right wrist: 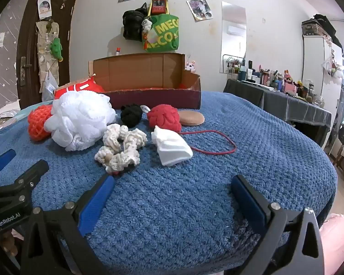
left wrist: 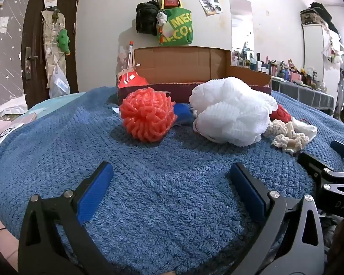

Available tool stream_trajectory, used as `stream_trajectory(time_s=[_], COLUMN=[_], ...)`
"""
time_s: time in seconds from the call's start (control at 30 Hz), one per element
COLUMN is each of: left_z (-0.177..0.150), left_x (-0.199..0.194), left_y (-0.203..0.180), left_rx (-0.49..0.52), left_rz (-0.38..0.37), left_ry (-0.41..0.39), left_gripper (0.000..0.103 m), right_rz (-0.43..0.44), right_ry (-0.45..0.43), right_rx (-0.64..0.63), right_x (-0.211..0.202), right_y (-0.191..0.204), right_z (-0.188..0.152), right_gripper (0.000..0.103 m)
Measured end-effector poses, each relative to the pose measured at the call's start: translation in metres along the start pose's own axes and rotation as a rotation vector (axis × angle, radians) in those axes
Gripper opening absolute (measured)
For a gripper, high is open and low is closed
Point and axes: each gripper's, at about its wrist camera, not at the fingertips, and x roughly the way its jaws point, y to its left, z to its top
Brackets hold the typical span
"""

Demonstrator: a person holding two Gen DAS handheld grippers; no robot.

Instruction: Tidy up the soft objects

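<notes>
Both grippers are held low over a blue terry blanket (right wrist: 172, 206). The left gripper (left wrist: 170, 176) is seen with its jaws spread wide and nothing between the blue pads; only blanket lies in the gap. The right gripper (right wrist: 172, 188) is likewise spread wide and empty.

The soft objects are grouped on the blanket ahead of the grippers, in front of an open cardboard box (right wrist: 149, 84) set at the far edge. An orange mesh pouf (left wrist: 148, 114) is located at the left of the group. A white mesh pouf (left wrist: 234, 112) is placed just beside it on the right, overlapping it in the right wrist view. A cream crocheted piece (right wrist: 121, 146) lies in front of the white pouf, nearest the right gripper's left finger. A folded white cloth (right wrist: 172, 149) is set just right of the crocheted piece. Behind these, a black knitted ball (right wrist: 131, 114) and a red knitted ball (right wrist: 165, 118) are noted, the red one touching the cloth's far end. A flat tan round pad (right wrist: 191, 118) rests beside the red ball, near the box wall. A red cord (right wrist: 213, 142) is looped on the blanket to the right. A red bag (right wrist: 80, 88) sits at the box's left end.
</notes>
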Motion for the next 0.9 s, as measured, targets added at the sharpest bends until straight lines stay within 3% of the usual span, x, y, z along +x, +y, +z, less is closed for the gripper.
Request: stream_trajectory(time_s=[0.9], left_z=[0.0], left_x=[0.0002], left_y=[0.0002], left_rx=[-0.006], left_rz=[-0.002], left_ry=[0.005], left_gripper=[0.103], right_rz=[-0.002], right_ry=[0.002], right_rx=[-0.003], right_x=[0.0002], right_y=[0.0004], right_z=[-0.0001], right_gripper=[0.103])
